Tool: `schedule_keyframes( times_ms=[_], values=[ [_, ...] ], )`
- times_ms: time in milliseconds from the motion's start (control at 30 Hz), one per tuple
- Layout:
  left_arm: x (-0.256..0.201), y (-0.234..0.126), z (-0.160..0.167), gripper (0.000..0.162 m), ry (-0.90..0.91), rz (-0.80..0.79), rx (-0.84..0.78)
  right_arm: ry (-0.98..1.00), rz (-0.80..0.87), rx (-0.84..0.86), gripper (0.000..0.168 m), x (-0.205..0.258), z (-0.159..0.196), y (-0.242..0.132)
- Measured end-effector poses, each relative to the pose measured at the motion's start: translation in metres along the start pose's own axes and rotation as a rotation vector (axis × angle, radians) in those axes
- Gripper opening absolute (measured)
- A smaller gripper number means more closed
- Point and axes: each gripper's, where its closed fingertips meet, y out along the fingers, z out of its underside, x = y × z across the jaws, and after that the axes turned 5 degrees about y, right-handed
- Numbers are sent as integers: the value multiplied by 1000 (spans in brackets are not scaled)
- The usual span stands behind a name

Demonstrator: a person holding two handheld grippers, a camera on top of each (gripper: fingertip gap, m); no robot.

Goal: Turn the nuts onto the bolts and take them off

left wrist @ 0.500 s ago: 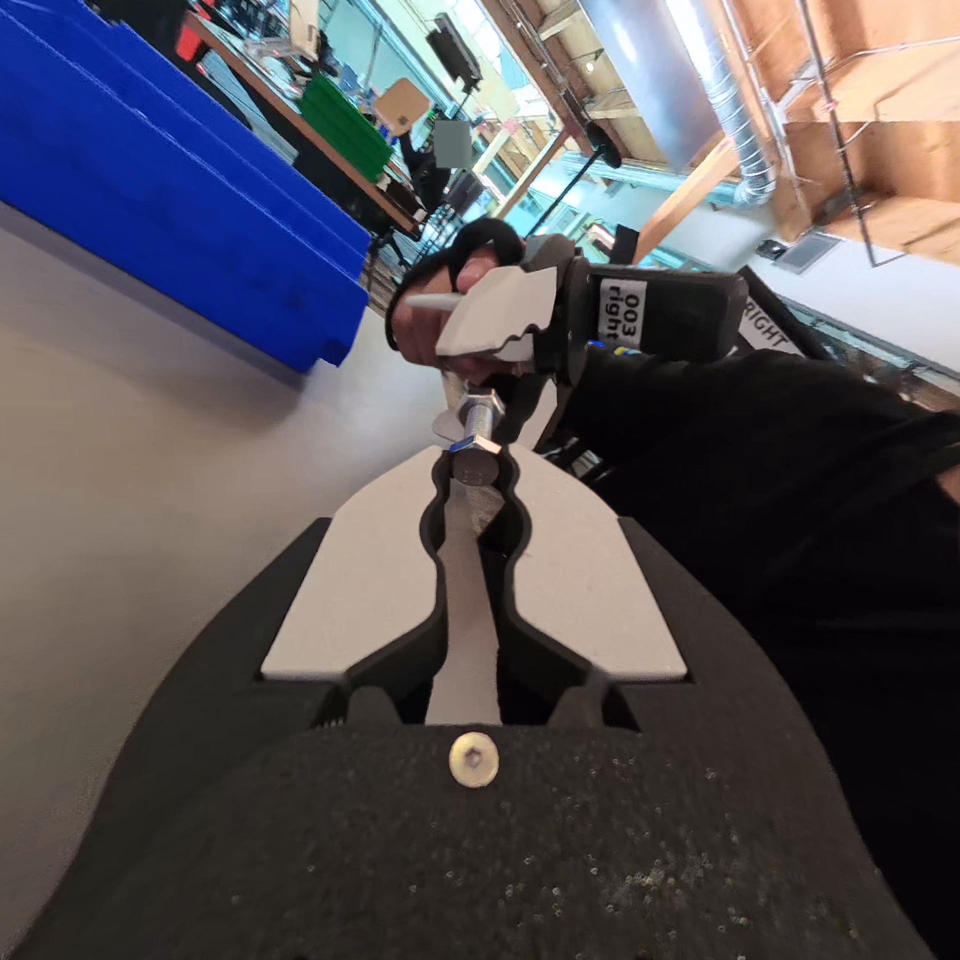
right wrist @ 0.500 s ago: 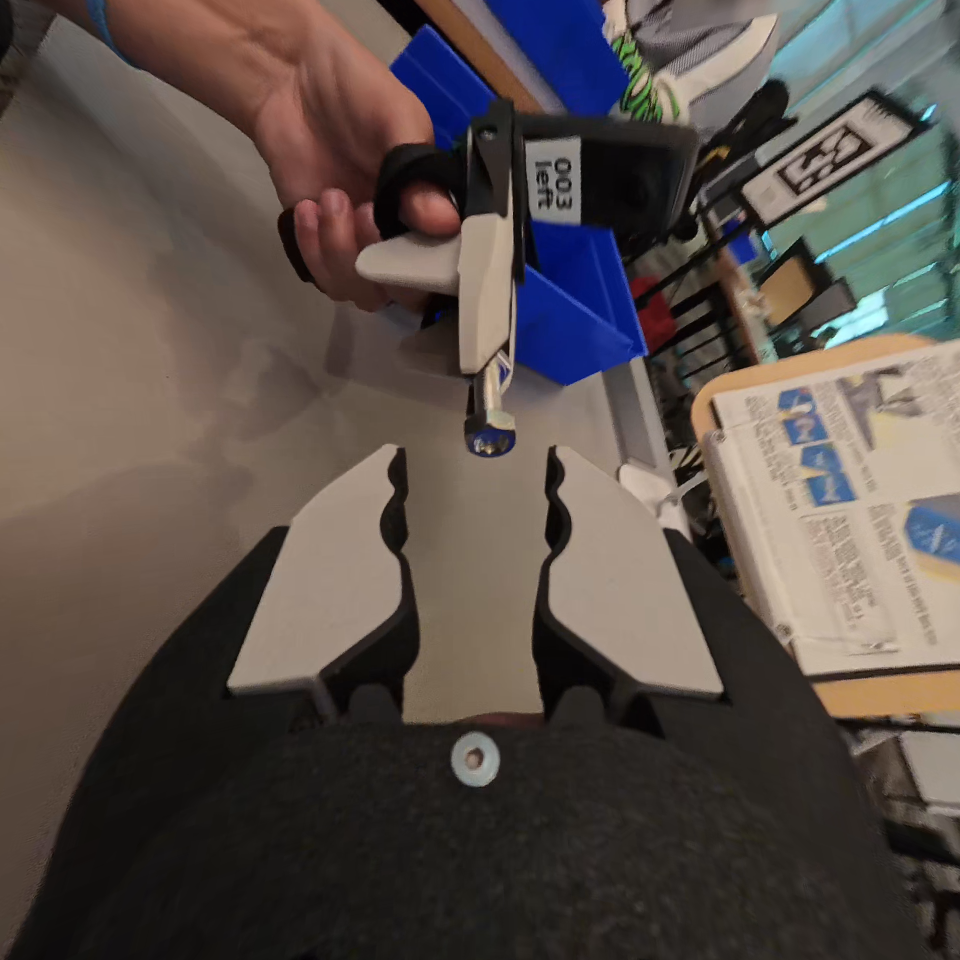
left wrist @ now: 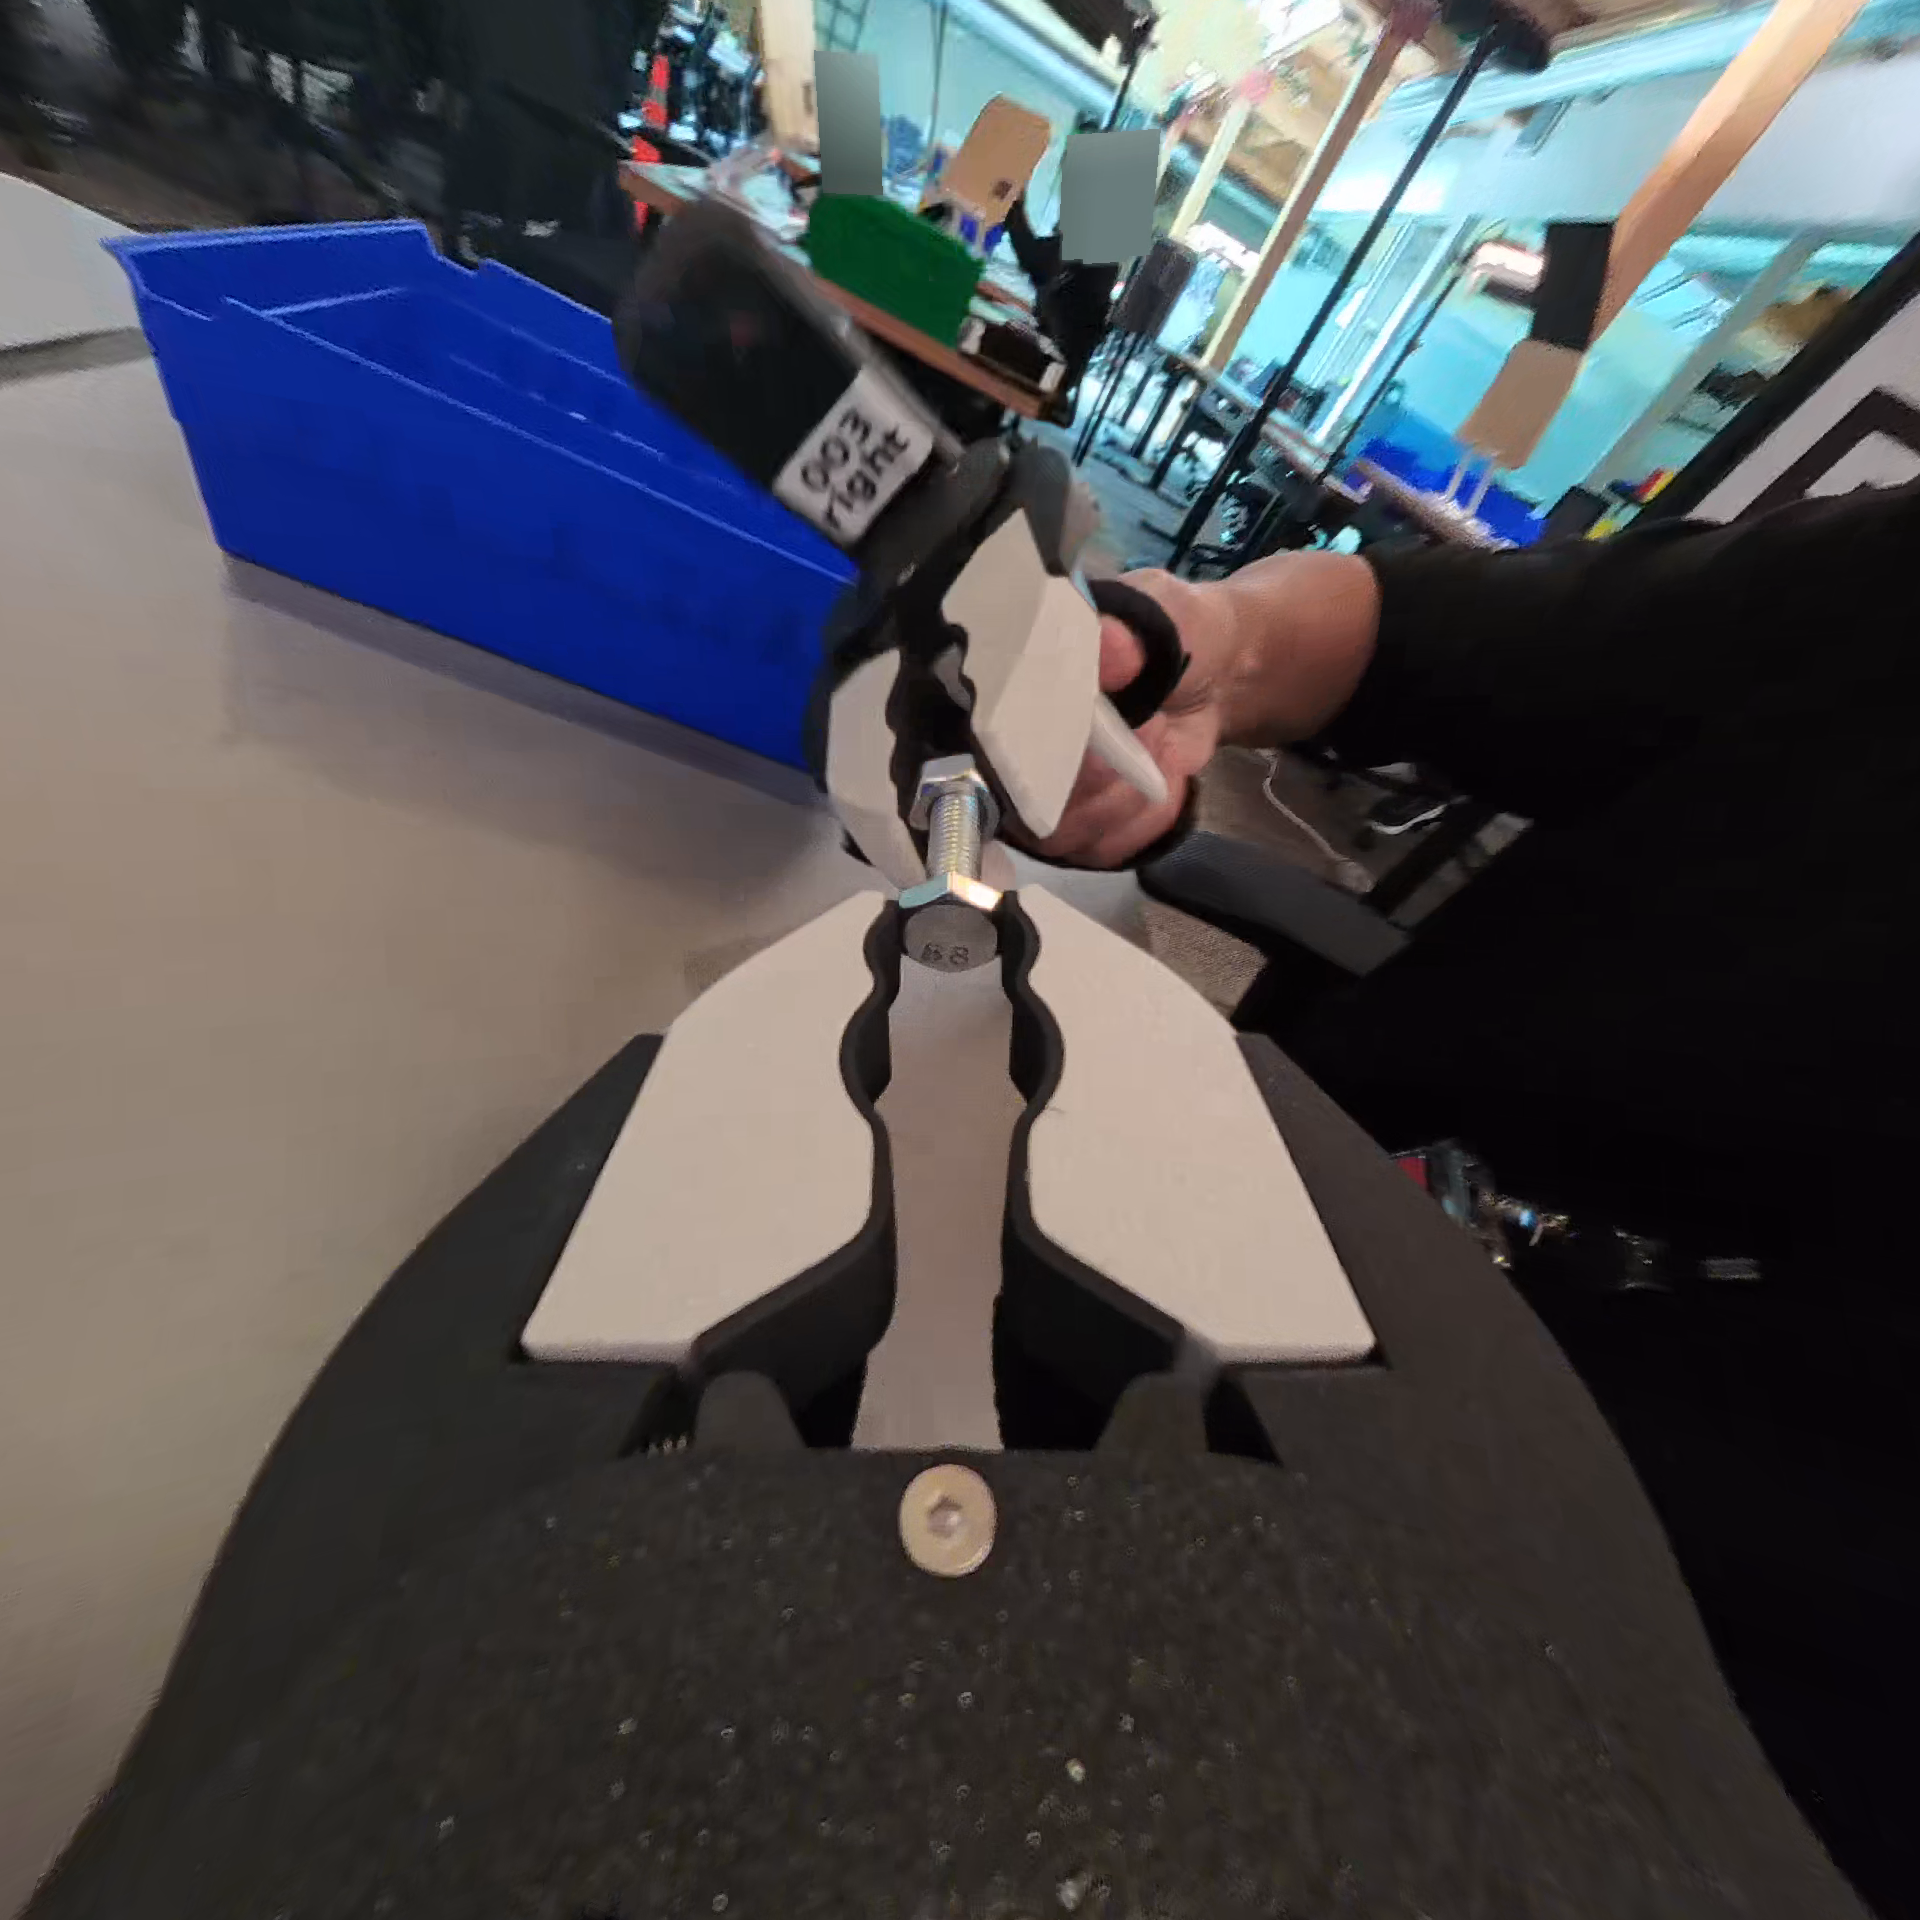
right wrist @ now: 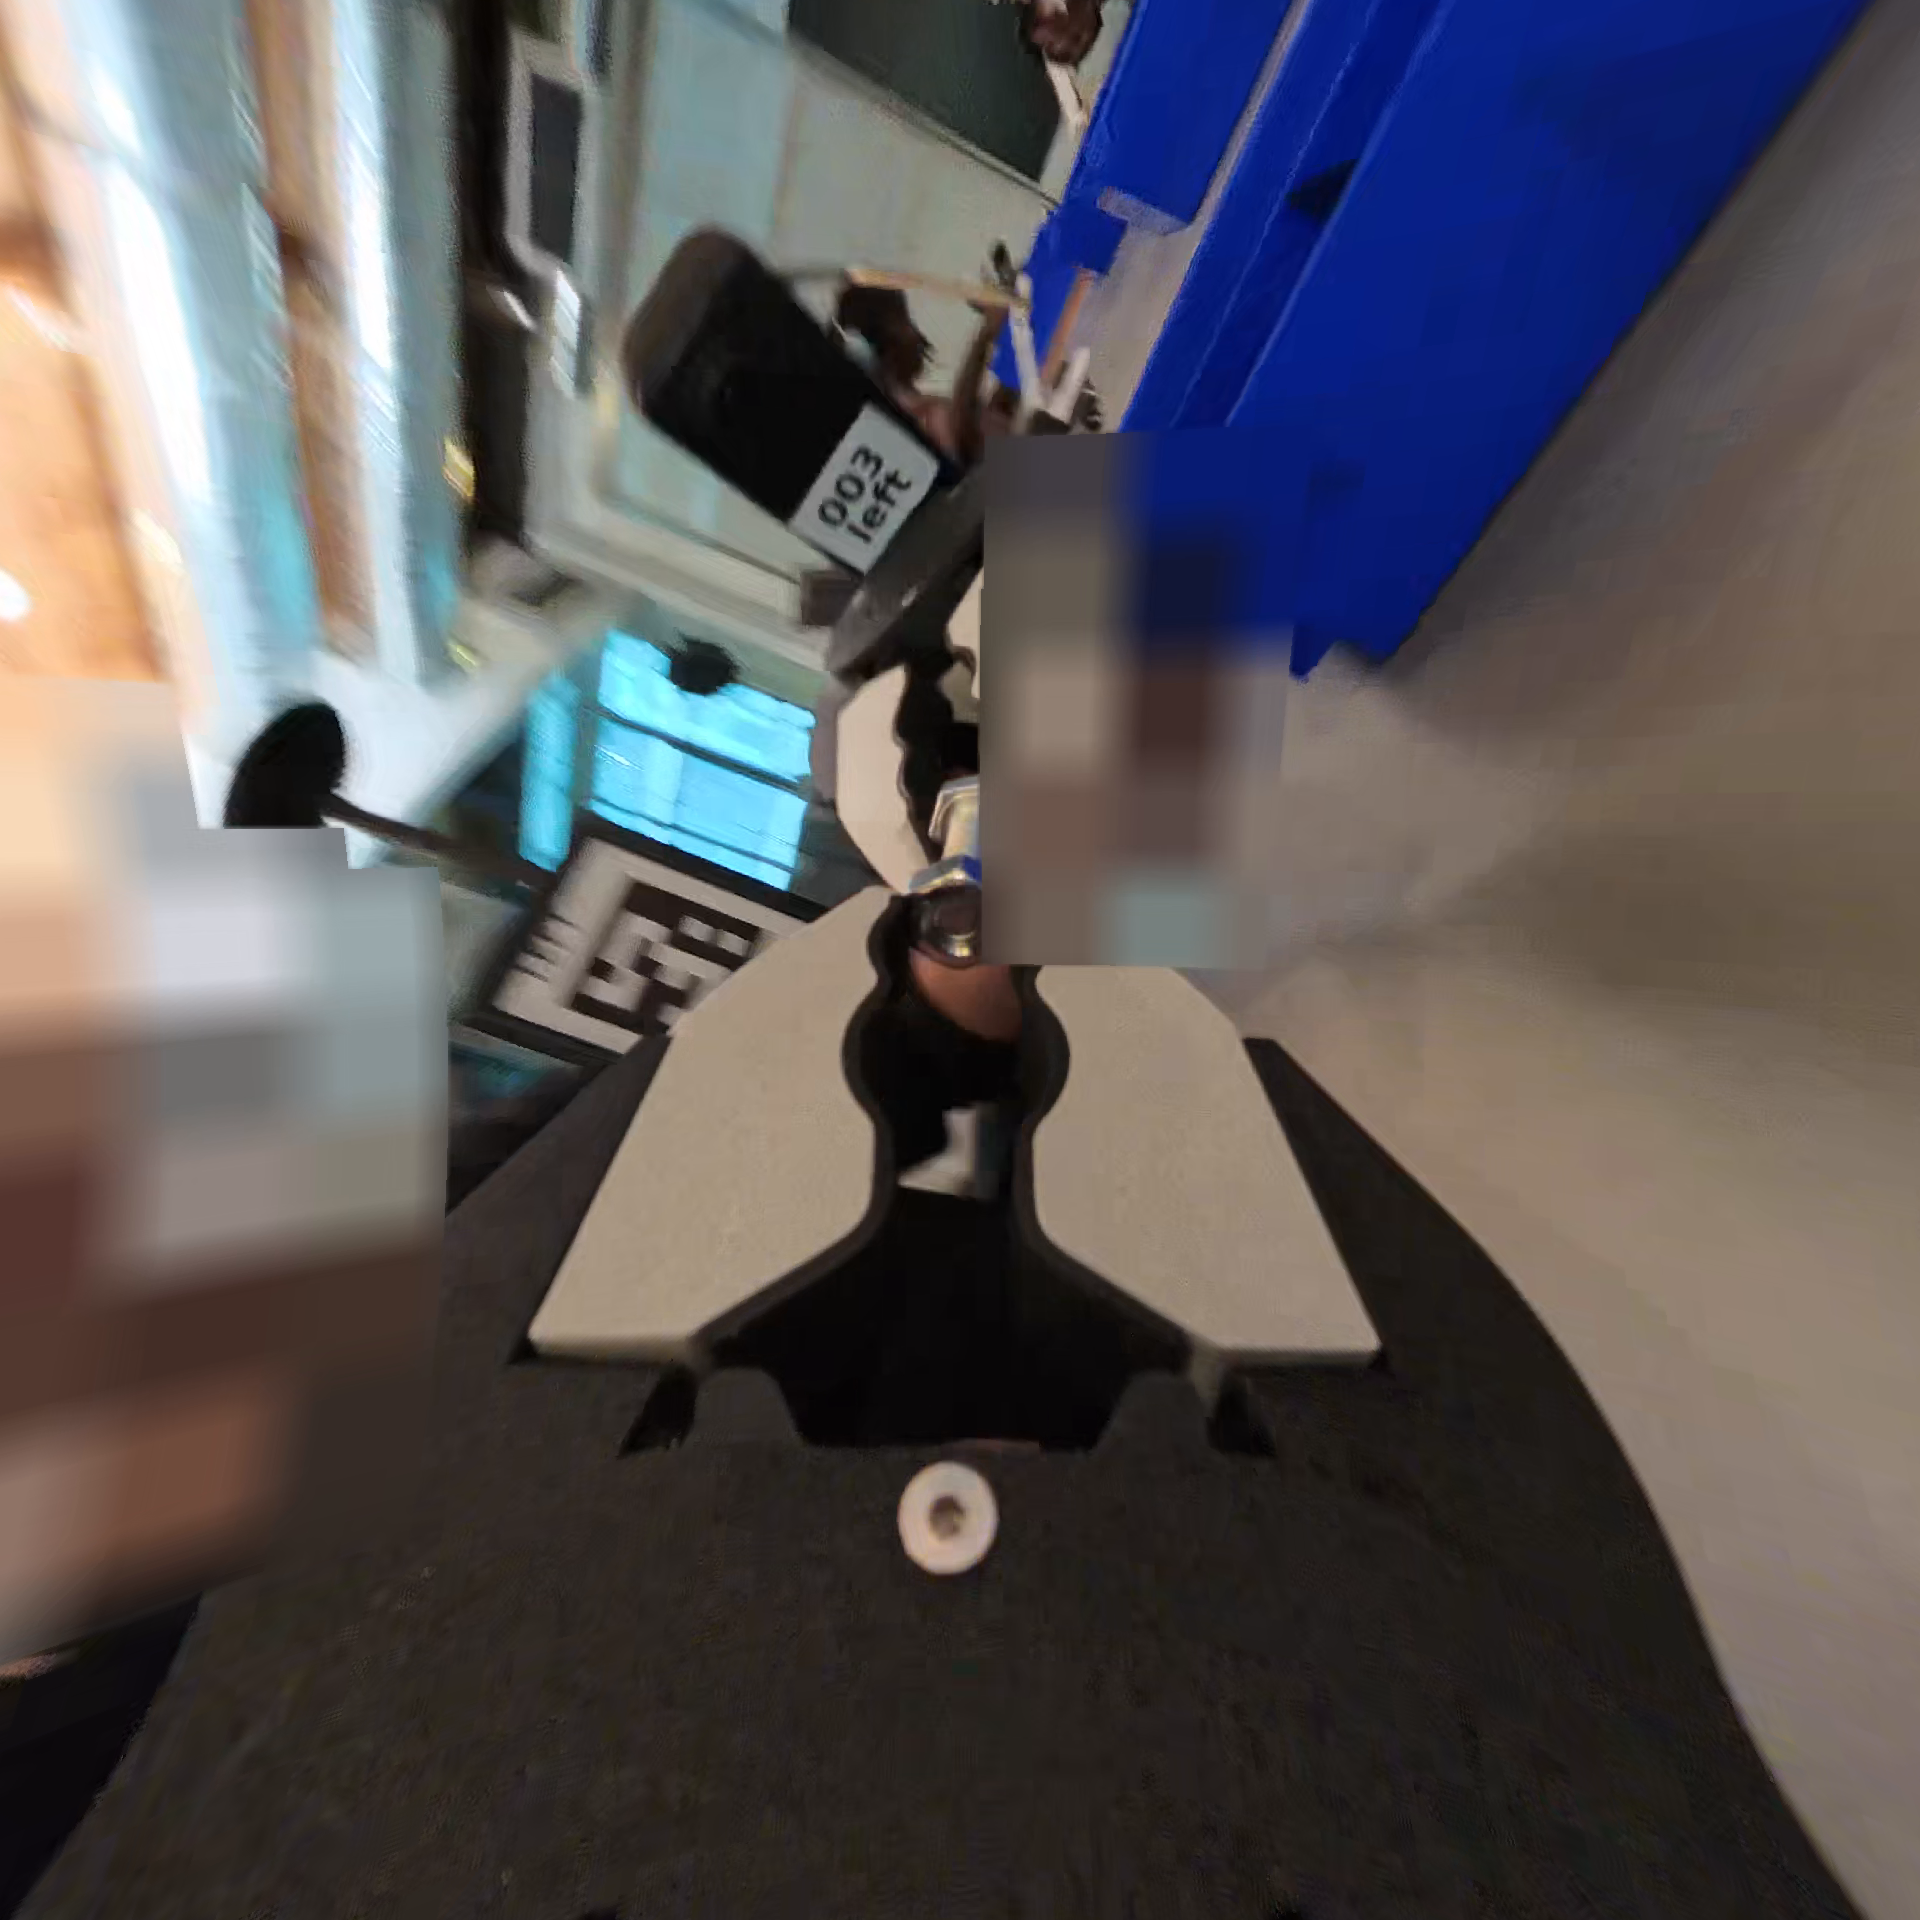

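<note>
A white label printed in black is carried on the black housing of the right gripper (left wrist: 938,816), at (left wrist: 852,473); a like label (right wrist: 864,504) is borne by the left gripper (right wrist: 940,831). Small stamped characters are seen on the head of the bolt (left wrist: 948,951). A black-and-white square marker (right wrist: 644,956) is seen, blurred, in the right wrist view.

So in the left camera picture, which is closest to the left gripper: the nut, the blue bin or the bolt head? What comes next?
1. Bolt head, pinched at the left gripper's tips.
2. Nut, farther up the thread, in the right gripper.
3. Blue bin, behind, on the left.
</note>
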Motion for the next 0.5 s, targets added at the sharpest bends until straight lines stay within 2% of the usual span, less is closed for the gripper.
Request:
schedule_keyframes(
  times_ms=[33,100,133,167,233,300,367,400,433,500],
  values=[
    [0,-1,-1,17,10,-1,-5,62,-52,-17,18,2,1,1],
    [-2,-2,-5,17,-12,18,-33,-27,-104,-14,27,7,6,2],
    [-3,-3,-5,17,-29,30,-37,-136,-53,5,45,3,9,3],
    [-6,-4,-7,17,-46,60,-49,-285,23,28,56,-3,12,4],
    [-6,-6,-11,17,-89,89,-90,-688,209,76,63,-14,14,0],
    [-9,-7,-9,17,-156,146,-89,-1138,420,111,63,-20,8,-8],
    [-9,-7,-6,17,-216,183,-91,-1492,571,93,60,-12,1,-14],
    [-10,-6,-3,17,-250,213,-85,-1633,604,67,57,-5,0,-15],
    [-12,-5,-1,17,-274,243,-79,-1760,611,79,45,0,5,-13],
    [-13,-4,-1,17,-300,271,-89,-1967,641,37,33,10,8,-10]
  ],
)
